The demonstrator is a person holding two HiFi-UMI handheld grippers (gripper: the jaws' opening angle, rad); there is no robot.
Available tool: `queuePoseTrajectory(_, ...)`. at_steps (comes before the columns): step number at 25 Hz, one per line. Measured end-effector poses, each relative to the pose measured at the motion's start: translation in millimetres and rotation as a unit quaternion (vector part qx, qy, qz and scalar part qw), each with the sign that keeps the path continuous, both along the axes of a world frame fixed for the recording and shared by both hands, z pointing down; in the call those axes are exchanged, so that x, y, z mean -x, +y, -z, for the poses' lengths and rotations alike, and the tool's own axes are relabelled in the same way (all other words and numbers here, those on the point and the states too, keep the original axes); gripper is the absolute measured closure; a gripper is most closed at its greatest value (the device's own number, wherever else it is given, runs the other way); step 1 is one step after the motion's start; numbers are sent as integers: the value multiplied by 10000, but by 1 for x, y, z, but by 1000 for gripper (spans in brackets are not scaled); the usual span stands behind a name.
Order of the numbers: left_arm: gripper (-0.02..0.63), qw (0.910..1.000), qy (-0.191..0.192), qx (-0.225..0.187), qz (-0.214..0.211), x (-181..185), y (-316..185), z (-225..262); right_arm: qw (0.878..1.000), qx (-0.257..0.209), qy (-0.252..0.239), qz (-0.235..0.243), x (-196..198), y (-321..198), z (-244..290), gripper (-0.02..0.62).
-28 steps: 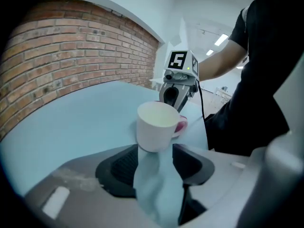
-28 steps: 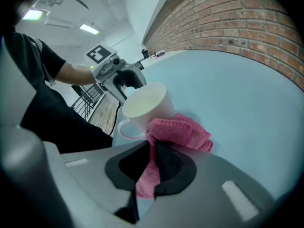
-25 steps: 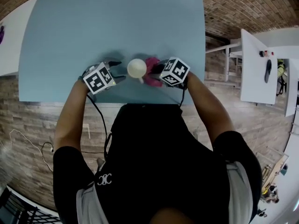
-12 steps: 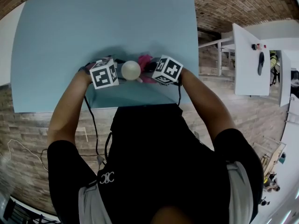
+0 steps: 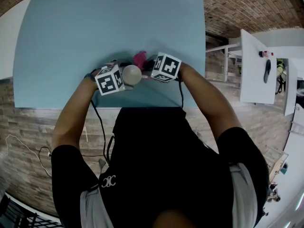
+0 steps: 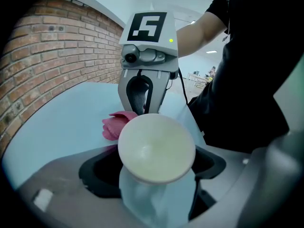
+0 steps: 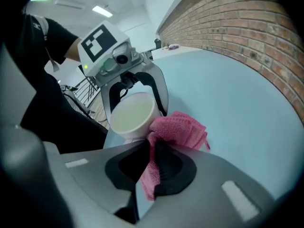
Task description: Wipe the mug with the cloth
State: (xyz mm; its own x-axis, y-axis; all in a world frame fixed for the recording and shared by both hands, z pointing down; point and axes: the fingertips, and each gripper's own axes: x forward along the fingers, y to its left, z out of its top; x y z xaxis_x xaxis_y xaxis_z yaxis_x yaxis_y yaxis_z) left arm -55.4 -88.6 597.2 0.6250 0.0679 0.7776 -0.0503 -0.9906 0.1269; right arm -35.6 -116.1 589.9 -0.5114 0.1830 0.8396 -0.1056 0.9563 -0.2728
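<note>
A cream mug [image 6: 156, 147] stands upright on the blue table [image 5: 95, 27], right between the jaws of my left gripper [image 6: 153, 172]. Those jaws are opening and straddle the mug's body without visibly pressing on it. My right gripper [image 7: 152, 151] is shut on a pink cloth [image 7: 183, 129], which bunches out in front of the jaws and rests against the mug's [image 7: 133, 118] side. From the head view the mug [image 5: 132, 74] sits between the two marker cubes, with the cloth [image 5: 139, 59] just behind it.
The table's near edge [image 5: 142, 107] runs just below the grippers, with the person's body close behind it. A brick floor surrounds the table. White furniture [image 5: 259, 65] stands off to the right.
My left gripper has moved right, from beside the mug to around it. The right gripper with the cloth has come in closer to the mug's other side.
</note>
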Motion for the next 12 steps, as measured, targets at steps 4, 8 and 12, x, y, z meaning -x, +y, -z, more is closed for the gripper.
queuePoseTrajectory(4,156,9996,81,31,281,2,1,0,9999,-105,46,115,4,-3,-1,560)
queuePoseTrajectory(8,158,9975,233,-14,673,2,0,-1,9992,-275,-170,-216,4,-15,4,558)
queuePoseTrajectory(12,158,9924,375,-45,1175,4,-3,1,9935,-504,-427,-928,-15,-38,13,560)
